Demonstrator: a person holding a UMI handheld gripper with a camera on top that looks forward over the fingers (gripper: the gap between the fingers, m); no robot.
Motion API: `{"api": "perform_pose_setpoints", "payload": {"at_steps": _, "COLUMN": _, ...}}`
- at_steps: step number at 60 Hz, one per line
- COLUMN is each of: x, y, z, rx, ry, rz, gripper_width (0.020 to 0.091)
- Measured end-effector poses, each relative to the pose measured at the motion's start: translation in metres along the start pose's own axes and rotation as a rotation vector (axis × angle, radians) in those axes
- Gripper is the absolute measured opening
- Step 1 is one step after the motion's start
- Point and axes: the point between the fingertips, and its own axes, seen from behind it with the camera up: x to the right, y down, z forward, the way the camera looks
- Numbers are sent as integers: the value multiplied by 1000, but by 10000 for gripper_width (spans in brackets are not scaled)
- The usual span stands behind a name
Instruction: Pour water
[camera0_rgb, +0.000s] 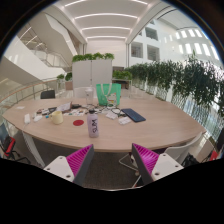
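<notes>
Magenta-padded fingers (78, 160) at bottom of frame, spread wide apart on the gripper (112, 165), nothing held between them. Beyond fingers, centre of frame: round wooden table (150, 128). Small bottle (93, 127) upright near table's front edge, left of centre, well ahead of fingers. Two green cups (109, 95) at table's far side. Dark flat item (133, 116) right of centre. Yellow object (58, 117) left of bottle. Row of plants (170, 75), upper right.
</notes>
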Motion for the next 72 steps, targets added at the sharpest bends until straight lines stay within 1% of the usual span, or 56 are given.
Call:
{"api": "perform_pose_setpoints", "payload": {"at_steps": 4, "x": 9, "y": -3, "z": -1, "rx": 6, "ry": 21, "rz": 4, "gripper_width": 830}}
{"api": "perform_pose_setpoints", "payload": {"at_steps": 5, "x": -11, "y": 5, "z": -4, "rx": 11, "ry": 27, "rz": 9, "gripper_width": 830}}
{"api": "perform_pose_setpoints", "payload": {"at_steps": 8, "x": -12, "y": 5, "z": -7, "rx": 19, "ry": 46, "rz": 16, "gripper_width": 830}}
{"api": "perform_pose_setpoints", "payload": {"at_steps": 9, "x": 0, "y": 1, "z": -10, "rx": 20, "ry": 47, "rz": 18, "gripper_width": 830}}
{"api": "perform_pose_setpoints", "payload": {"at_steps": 12, "x": 2, "y": -2, "z": -9, "rx": 25, "ry": 48, "rz": 24, "gripper_width": 828}}
{"api": "perform_pose_setpoints", "payload": {"at_steps": 13, "x": -17, "y": 0, "z": -8, "rx": 25, "ry": 54, "rz": 25, "gripper_width": 831}}
{"api": "perform_pose_setpoints", "payload": {"at_steps": 18, "x": -29, "y": -2, "z": -6, "rx": 37, "ry": 60, "rz": 25, "gripper_width": 830}}
{"api": "perform_pose_setpoints", "payload": {"at_steps": 19, "x": -14, "y": 0, "z": -7, "rx": 39, "ry": 52, "rz": 27, "gripper_width": 829}}
{"api": "perform_pose_setpoints", "payload": {"at_steps": 30, "x": -32, "y": 2, "z": 30, "rx": 35, "ry": 8, "rz": 52, "gripper_width": 833}}
{"api": "perform_pose_setpoints", "payload": {"at_steps": 37, "x": -51, "y": 3, "z": 76, "rx": 52, "ry": -53, "rz": 42, "gripper_width": 831}}
{"api": "perform_pose_setpoints", "payload": {"at_steps": 40, "x": -69, "y": 3, "z": 113, "rx": 60, "ry": -82, "rz": 32, "gripper_width": 830}}
{"api": "perform_pose_setpoints", "payload": {"at_steps": 41, "x": -68, "y": 3, "z": 114, "rx": 60, "ry": -92, "rz": 27, "gripper_width": 830}}
{"api": "perform_pose_setpoints", "payload": {"at_steps": 42, "x": -77, "y": 3, "z": 133, "rx": 63, "ry": -95, "rz": 21, "gripper_width": 830}}
{"api": "perform_pose_setpoints", "payload": {"at_steps": 43, "x": -75, "y": 3, "z": 135, "rx": 66, "ry": -104, "rz": 15, "gripper_width": 830}}
{"api": "perform_pose_setpoints", "payload": {"at_steps": 44, "x": -83, "y": 3, "z": 155, "rx": 73, "ry": -107, "rz": 9, "gripper_width": 832}}
{"api": "perform_pose_setpoints", "payload": {"at_steps": 54, "x": -117, "y": -4, "z": 263, "rx": 92, "ry": -142, "rz": 10, "gripper_width": 832}}
{"api": "perform_pose_setpoints", "payload": {"at_steps": 64, "x": -136, "y": -7, "z": 332, "rx": 92, "ry": -147, "rz": 49, "gripper_width": 835}}
{"api": "perform_pose_setpoints", "payload": {"at_steps": 66, "x": -138, "y": -10, "z": 340, "rx": 99, "ry": -155, "rz": 59, "gripper_width": 828}}
{"api": "perform_pose_setpoints", "payload": {"at_steps": 68, "x": -141, "y": -13, "z": 344, "rx": 104, "ry": -156, "rz": 61, "gripper_width": 790}}
{"api": "perform_pose_setpoints", "payload": {"at_steps": 70, "x": -140, "y": -12, "z": 353, "rx": 109, "ry": -145, "rz": 57, "gripper_width": 715}}
{"api": "perform_pose_setpoints", "payload": {"at_steps": 72, "x": -137, "y": -11, "z": 358, "rx": 110, "ry": -132, "rz": 51, "gripper_width": 599}}
